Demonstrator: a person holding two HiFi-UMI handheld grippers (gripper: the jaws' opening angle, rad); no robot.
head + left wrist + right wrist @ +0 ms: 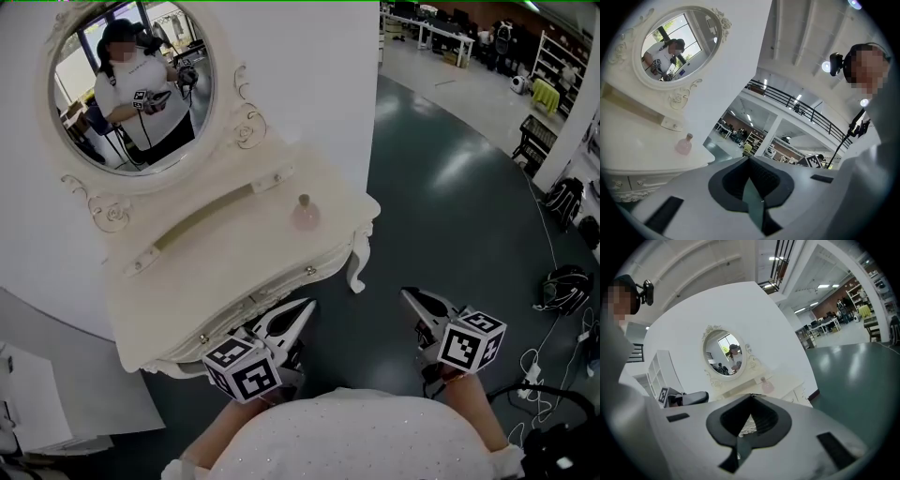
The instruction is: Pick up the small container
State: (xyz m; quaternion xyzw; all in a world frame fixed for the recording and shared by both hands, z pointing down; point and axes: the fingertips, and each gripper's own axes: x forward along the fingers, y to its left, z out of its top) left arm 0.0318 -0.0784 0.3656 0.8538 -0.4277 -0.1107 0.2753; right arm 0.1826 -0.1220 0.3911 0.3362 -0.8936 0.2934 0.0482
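This is a large open lab or workshop hall with one home-like corner staged in it. Just ahead of the left gripper (302, 309), a white dressing table (216, 262) with an oval mirror (131, 84) stands against a bare partition wall (300, 75). Right of the right gripper (409, 294) spread green floor (441, 197) and loose cables (536, 367). Farther ahead are desks (448, 36) and shelving (555, 58), and a railed mezzanine (801, 104) runs above.

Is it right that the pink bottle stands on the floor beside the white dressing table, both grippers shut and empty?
No: the head view shows the pink bottle on the white dressing table, not the floor. Left gripper and right gripper are shut and empty.
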